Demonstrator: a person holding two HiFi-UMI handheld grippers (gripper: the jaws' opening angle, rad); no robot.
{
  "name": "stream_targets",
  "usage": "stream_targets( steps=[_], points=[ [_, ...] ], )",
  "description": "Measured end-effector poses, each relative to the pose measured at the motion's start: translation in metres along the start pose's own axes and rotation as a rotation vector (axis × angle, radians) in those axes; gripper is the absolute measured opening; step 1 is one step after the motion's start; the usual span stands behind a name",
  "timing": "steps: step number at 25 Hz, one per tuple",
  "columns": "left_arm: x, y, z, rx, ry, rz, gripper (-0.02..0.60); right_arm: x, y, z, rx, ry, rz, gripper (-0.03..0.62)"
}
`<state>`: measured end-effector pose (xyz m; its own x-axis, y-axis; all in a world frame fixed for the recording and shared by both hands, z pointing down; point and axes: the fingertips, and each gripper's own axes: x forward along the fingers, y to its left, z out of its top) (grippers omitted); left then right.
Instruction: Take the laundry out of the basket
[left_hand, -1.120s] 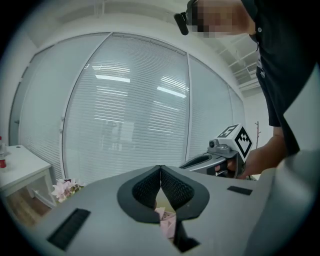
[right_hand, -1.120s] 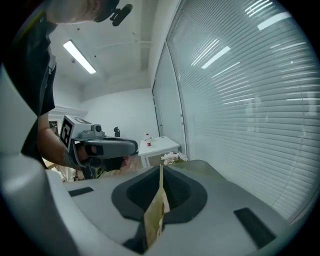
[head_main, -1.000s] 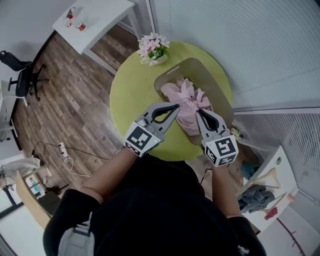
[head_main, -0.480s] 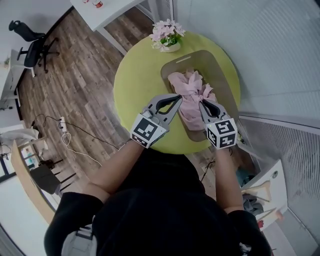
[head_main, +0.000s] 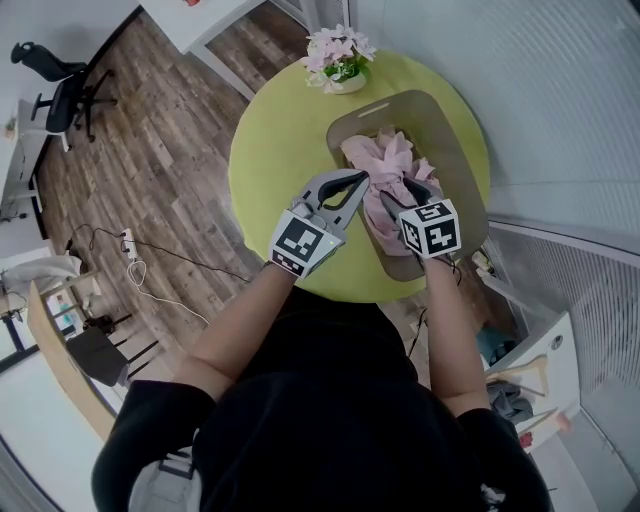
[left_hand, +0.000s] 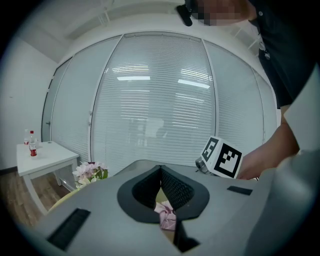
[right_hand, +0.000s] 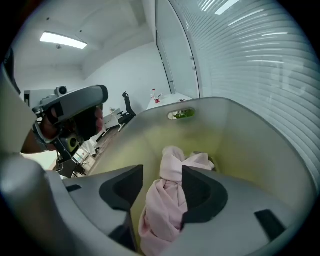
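Note:
A pink bundle of laundry (head_main: 390, 160) lies in the beige basket (head_main: 440, 110) on the round green table (head_main: 270, 150). My right gripper (head_main: 398, 192) reaches down into the basket. Its jaws have just been opening and now stand apart around the twisted pink cloth (right_hand: 170, 200), with a gap left on one side. My left gripper (head_main: 358, 180) hovers at the basket's near-left rim with its tips touching and nothing in them. Through its jaws a bit of pink laundry (left_hand: 167, 217) shows below, and the right gripper's marker cube (left_hand: 222, 157) is to its right.
A pot of pink flowers (head_main: 338, 58) stands on the table behind the basket. The basket's high wall (right_hand: 250, 145) curves round the laundry. Window blinds (head_main: 560, 90) run along the right. Wood floor (head_main: 150, 170), a white table and an office chair (head_main: 65, 95) lie to the left.
Both grippers have come down toward the basket. The right one dropped inside it and opened its jaws over the pink laundry. The left one stayed shut.

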<state>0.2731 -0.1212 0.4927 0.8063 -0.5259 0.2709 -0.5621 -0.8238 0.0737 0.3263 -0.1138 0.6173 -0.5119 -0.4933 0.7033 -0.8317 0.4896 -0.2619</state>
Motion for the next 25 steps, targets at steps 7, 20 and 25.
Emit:
stream_targets(
  steps=[7,20,25],
  points=[
    [0.014,0.016,0.006,0.018,-0.011,-0.019,0.011,0.044,-0.014,-0.025,0.086,0.130,0.001,0.346],
    [0.033,0.036,-0.008,0.022,0.032,-0.049,0.011,0.105,-0.044,-0.057,0.183,0.273,-0.058,0.410],
    [0.039,0.038,-0.007,0.028,0.034,-0.061,0.011,0.122,-0.049,-0.073,0.200,0.323,-0.075,0.418]
  ],
)
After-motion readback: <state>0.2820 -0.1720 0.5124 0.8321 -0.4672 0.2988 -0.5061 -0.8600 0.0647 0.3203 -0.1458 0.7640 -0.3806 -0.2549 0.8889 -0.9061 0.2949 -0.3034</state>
